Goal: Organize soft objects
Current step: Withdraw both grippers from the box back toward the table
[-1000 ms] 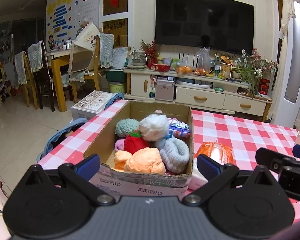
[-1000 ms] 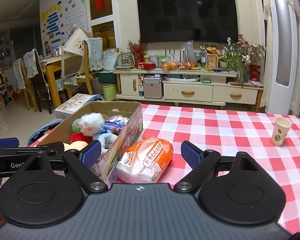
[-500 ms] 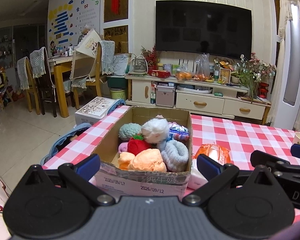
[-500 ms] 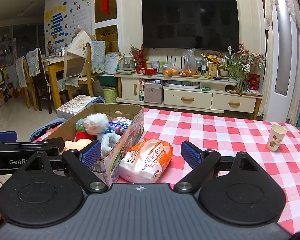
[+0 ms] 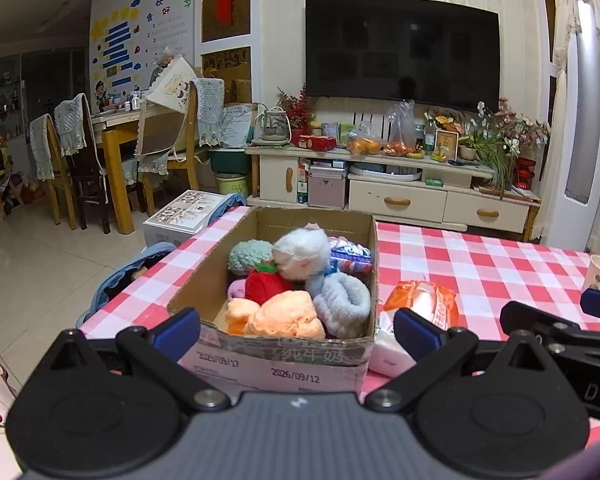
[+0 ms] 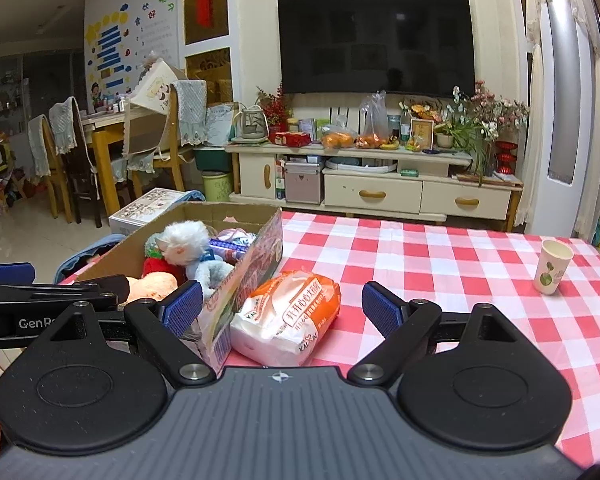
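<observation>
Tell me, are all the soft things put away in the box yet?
Mostly. The cardboard box already holds the soft toys. Both the left gripper and the right gripper are open and empty. The orange tissue pack is not yet in, lying on the table beside the box.

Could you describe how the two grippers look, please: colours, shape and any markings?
Both are matte black. The left gripper and right gripper each have two angular fingers with blue ribbed pads, round pivot discs, silver screws and a grey ribbed body bearing a small white emblem. White lettering "GenR" shows on the left one's side.
</observation>
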`<state>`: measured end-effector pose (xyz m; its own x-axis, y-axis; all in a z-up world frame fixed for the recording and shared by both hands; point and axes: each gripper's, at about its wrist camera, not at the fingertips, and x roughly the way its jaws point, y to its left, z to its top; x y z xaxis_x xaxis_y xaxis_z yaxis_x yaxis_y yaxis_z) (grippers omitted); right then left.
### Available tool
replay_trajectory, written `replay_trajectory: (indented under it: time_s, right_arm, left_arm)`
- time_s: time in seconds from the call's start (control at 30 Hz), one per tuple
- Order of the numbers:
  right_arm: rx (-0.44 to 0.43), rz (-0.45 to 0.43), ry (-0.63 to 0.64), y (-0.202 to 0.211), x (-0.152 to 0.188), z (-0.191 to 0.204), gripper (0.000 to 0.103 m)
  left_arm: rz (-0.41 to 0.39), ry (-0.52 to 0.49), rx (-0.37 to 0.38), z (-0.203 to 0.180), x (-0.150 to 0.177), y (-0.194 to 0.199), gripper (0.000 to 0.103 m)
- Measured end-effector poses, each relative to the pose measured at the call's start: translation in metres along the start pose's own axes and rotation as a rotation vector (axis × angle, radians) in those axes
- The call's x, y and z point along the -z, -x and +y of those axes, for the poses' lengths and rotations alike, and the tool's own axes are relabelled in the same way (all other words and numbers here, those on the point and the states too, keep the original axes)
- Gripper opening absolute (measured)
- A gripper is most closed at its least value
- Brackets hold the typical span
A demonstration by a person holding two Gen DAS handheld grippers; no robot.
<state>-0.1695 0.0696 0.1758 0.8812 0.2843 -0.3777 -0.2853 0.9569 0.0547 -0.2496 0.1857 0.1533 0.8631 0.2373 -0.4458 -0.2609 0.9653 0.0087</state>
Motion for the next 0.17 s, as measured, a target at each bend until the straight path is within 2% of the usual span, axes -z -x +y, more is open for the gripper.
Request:
replay_trajectory:
  time_s: [0.17]
  right_arm:
    - [0.031, -0.031, -0.045, -0.004, 0.006, -0.025, 0.103]
  left_arm:
    - [0.027, -0.019, 0.003, -0.017, 0.003, -0.011, 0.102]
